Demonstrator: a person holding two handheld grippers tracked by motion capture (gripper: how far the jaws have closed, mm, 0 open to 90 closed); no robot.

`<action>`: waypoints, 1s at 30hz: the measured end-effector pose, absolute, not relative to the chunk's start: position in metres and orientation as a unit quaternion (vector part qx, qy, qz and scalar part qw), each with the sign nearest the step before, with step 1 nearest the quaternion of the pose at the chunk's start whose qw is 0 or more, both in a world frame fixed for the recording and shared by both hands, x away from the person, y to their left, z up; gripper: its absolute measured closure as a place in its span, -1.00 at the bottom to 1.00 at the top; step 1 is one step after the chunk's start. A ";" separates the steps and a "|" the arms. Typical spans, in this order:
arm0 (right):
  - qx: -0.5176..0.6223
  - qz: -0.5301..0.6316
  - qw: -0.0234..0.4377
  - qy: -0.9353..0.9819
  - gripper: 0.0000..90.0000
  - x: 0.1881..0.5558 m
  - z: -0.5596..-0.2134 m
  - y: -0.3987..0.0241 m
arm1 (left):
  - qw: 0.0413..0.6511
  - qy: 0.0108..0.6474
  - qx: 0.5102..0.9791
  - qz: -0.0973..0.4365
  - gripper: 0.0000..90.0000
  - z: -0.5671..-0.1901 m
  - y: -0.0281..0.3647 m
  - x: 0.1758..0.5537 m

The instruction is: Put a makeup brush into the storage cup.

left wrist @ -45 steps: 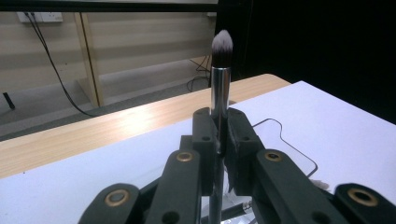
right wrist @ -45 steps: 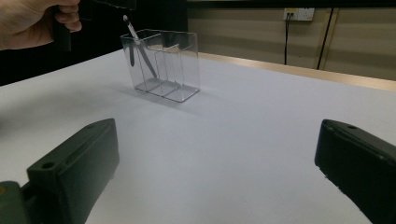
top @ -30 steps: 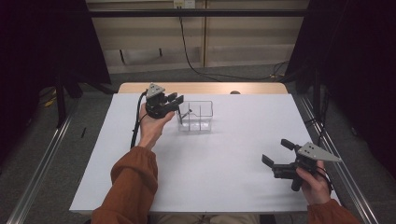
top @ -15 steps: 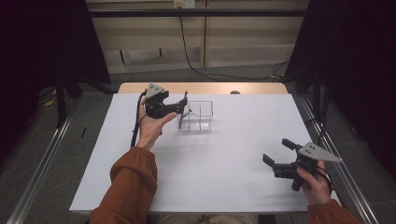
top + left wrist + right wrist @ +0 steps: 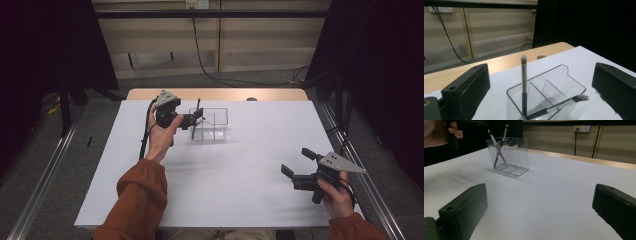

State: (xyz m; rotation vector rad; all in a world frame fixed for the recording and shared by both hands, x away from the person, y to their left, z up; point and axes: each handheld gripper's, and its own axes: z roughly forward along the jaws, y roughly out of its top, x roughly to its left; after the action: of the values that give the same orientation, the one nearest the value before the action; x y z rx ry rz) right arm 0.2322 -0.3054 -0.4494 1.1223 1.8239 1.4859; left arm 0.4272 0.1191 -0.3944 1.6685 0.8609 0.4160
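Nearest the person, the right gripper (image 5: 300, 162) is resting in the right hand (image 5: 336, 194) low over the white table (image 5: 250, 200), its jaws standing wide apart with nothing between them. Farther off, toward the table's far edge, the left gripper (image 5: 196, 119) is hovering just beside a clear plastic organizer (image 5: 216, 125); its jaws have just been opening and are now standing apart, with a makeup brush (image 5: 524, 82) between them but untouched. This brush, black-handled with a silver ferrule and pale tip, is standing nearly upright in the organizer's end compartment. A second brush (image 5: 564, 102) is leaning across it. No readable writing is showing anywhere.
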 end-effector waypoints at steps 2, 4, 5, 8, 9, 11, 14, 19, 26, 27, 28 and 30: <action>0.415 0.551 0.264 0.675 -1.00 0.232 -0.449 -0.305 | 0.573 0.364 0.713 0.177 -0.96 -0.394 0.120 0.426; 0.413 0.551 0.266 0.675 -1.00 0.231 -0.449 -0.305 | 0.569 0.364 0.714 0.182 -0.96 -0.393 0.121 0.424; 0.413 0.551 0.266 0.674 -1.00 0.232 -0.449 -0.305 | 0.566 0.362 0.717 0.185 -0.96 -0.392 0.122 0.423; 0.415 0.550 0.266 0.674 -1.00 0.232 -0.448 -0.304 | 0.571 0.357 0.716 0.185 -0.96 -0.388 0.123 0.414; 0.415 0.550 0.267 0.674 -1.00 0.231 -0.448 -0.304 | 0.568 0.356 0.716 0.195 -0.96 -0.386 0.123 0.410; 0.416 0.550 0.267 0.673 -1.00 0.231 -0.448 -0.304 | 0.568 0.349 0.716 0.205 -0.95 -0.384 0.124 0.408; 0.416 0.549 0.269 0.673 -1.00 0.231 -0.448 -0.304 | 0.574 0.354 0.711 0.202 -0.94 -0.385 0.130 0.407; 0.417 0.550 0.269 0.672 -1.00 0.229 -0.448 -0.304 | 0.572 0.353 0.711 0.206 -0.94 -0.388 0.136 0.397; 0.415 0.549 0.269 0.674 -1.00 0.229 -0.448 -0.304 | 0.572 0.345 0.711 0.218 -0.94 -0.388 0.149 0.383; 0.415 0.549 0.269 0.674 -1.00 0.229 -0.448 -0.304 | 0.573 0.345 0.710 0.222 -0.94 -0.387 0.151 0.381; 0.415 0.548 0.269 0.674 -1.00 0.229 -0.448 -0.304 | 0.572 0.348 0.709 0.222 -0.94 -0.387 0.152 0.379; 0.416 0.548 0.270 0.674 -1.00 0.229 -0.448 -0.304 | 0.575 0.346 0.707 0.223 -0.94 -0.386 0.157 0.375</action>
State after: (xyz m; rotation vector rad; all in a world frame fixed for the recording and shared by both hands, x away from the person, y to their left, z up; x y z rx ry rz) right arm 0.2292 -0.3040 -0.4480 1.1204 1.8163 1.4765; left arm 0.3754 0.1565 -0.3864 1.6555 0.8109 0.5212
